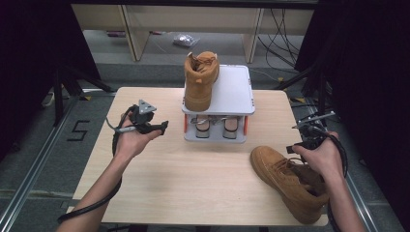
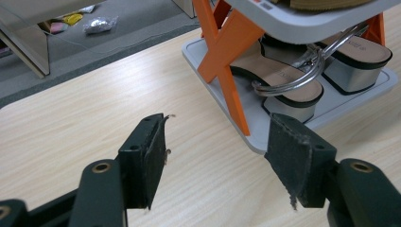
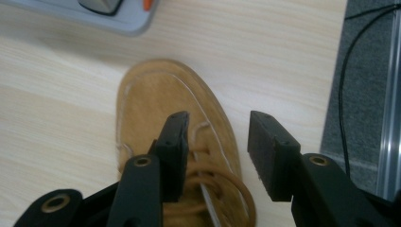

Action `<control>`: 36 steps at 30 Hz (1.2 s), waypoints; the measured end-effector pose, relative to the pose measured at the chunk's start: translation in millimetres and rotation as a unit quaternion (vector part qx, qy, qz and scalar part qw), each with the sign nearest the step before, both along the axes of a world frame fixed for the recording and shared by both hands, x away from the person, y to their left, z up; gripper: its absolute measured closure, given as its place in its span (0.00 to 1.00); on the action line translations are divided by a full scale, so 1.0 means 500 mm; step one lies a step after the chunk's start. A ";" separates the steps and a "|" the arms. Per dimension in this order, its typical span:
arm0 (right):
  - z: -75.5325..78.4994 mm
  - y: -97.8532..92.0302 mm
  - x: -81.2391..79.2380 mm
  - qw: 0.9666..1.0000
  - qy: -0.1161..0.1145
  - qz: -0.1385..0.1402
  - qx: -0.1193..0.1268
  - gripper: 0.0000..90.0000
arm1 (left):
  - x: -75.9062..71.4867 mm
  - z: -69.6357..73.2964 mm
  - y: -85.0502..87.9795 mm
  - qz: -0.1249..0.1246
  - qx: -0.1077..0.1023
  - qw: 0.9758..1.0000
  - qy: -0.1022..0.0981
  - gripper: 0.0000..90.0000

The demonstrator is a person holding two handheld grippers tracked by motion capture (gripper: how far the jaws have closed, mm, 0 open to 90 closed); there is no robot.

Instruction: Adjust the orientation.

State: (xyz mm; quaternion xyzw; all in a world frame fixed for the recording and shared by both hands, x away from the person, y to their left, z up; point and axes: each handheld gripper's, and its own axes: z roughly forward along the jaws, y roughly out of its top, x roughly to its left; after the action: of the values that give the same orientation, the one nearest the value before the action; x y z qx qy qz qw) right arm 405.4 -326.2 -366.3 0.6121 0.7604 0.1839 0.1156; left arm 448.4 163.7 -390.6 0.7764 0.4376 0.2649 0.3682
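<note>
On the near right corner of the pale wood-grain worktop (image 1: 193,183) lies a tan suede lace-up ankle boot (image 1: 285,179), toe pointing toward the far left, collar at the near edge. Upper: nubuck-like tan material with a raised stitched seam curving round the toe cap, seen in the right gripper view (image 3: 175,104). Laces: round, tan, matching the upper. Sole: same tan tone along the visible edge.

The right tongs (image 3: 217,156) hang directly above the lace area of this boot; jaws stand apart with the laces and the boot's right flank beneath the gap, pads not pressing on it. In the high view the right tongs (image 1: 309,140) sit at the boot's far side.

The left tongs (image 2: 217,161) are released, nothing between the jaws, held over bare worktop near the left of a white two-tier shoe rack with orange cross struts (image 1: 232,92).

A second tan suede boot (image 1: 200,79) stands on the left of the rack's top shelf. The lower shelf holds a pair of silver-and-black sandals with metallic straps (image 2: 288,80). Insole lettering on the sandals is too small to read. A "5" marking (image 1: 80,129) is on the floor, far left of the worktop.
</note>
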 end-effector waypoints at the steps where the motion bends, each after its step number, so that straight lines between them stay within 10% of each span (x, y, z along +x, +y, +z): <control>1: -0.001 -0.005 -0.002 1.000 0.002 -0.001 -0.002 0.66 | -0.002 -0.003 0.002 0.002 -0.002 1.000 0.000 0.41; 8: -0.007 -0.032 -0.013 0.999 0.024 0.022 -0.014 0.66 | -0.009 -0.023 0.017 0.008 0.001 1.000 0.009 0.41; 10: -0.004 -0.020 -0.020 0.998 0.051 -0.023 0.004 0.66 | -0.011 -0.028 0.017 0.008 -0.004 1.000 0.009 0.41; 19: -0.006 -0.027 -0.035 0.998 0.063 -0.022 0.001 0.66 | -0.027 -0.041 0.018 0.006 -0.010 1.000 0.011 0.41; 36: -0.026 -0.048 -0.058 0.993 0.116 0.027 -0.020 0.71 | -0.023 -0.051 0.015 0.001 -0.010 1.000 0.015 0.41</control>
State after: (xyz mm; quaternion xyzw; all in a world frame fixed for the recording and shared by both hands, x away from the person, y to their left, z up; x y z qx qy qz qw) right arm 376.5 -350.4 -379.1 0.6061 0.7884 0.0998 0.0335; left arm 436.8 171.2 -416.3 0.7763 0.4463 0.2489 0.3692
